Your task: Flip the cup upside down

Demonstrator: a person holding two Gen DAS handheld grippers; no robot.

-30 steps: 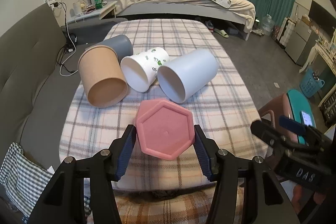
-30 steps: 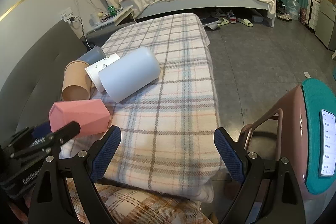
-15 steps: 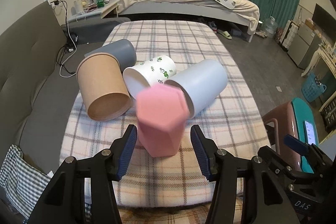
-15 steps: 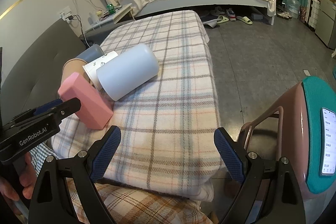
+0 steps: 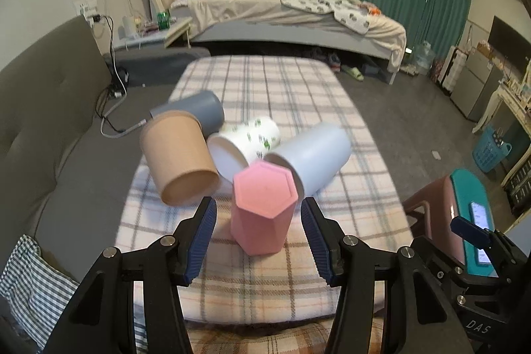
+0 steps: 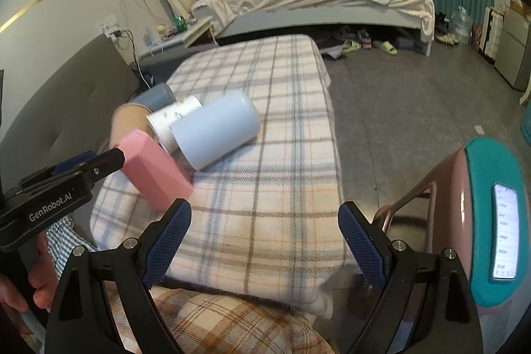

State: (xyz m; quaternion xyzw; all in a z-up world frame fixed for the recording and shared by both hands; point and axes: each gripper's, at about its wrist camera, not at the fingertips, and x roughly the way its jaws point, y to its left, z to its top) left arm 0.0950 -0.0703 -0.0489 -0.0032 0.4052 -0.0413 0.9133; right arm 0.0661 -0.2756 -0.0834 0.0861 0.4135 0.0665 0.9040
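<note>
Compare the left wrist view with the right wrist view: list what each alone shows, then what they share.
Left wrist only: the pink hexagonal cup's closed hexagonal base facing up between the open left claw, and the tan paper cup's open mouth.
Right wrist only: the open right claw, holding nothing, and the left claw's outer side.
Both: the pale blue cup lying on the plaid blanket.

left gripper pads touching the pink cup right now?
Apart. The left wrist view shows plaid cloth between each blue pad and the pink hexagonal cup, which stands closed end up between the open fingers of the left gripper.
</note>
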